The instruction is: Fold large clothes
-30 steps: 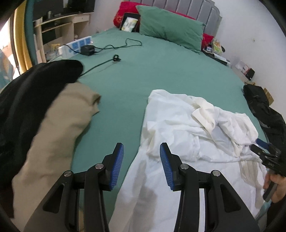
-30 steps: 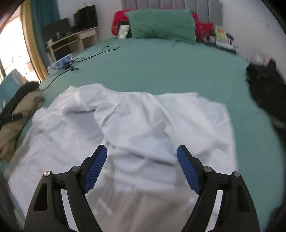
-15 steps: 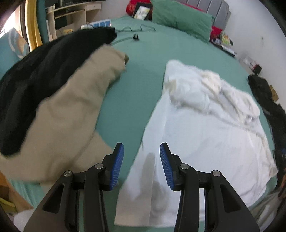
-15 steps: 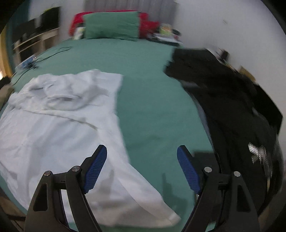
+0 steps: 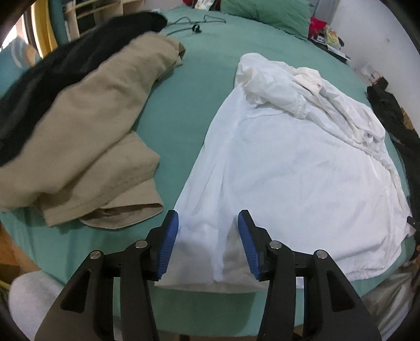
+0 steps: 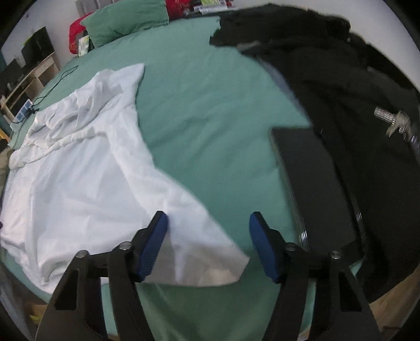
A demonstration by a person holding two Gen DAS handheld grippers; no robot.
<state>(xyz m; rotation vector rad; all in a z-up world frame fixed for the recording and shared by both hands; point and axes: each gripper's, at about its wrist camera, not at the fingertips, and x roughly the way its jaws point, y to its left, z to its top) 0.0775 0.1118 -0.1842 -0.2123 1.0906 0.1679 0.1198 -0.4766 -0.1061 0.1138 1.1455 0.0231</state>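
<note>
Left gripper (image 5: 208,242) and right gripper (image 6: 208,245) both spread wide, empty, over near corners of crumpled white cotton shirt (image 5: 294,168) on green bedsheet (image 6: 210,105).

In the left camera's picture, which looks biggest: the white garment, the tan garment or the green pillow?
1. White garment
2. Tan garment, nearly as big; it lies nearer, so unsure
3. Green pillow, far off and partly cropped

My left tongs (image 5: 208,242) and right tongs (image 6: 208,245) are showing black arms, blue ribbed pads, silver pivot screws.
</note>
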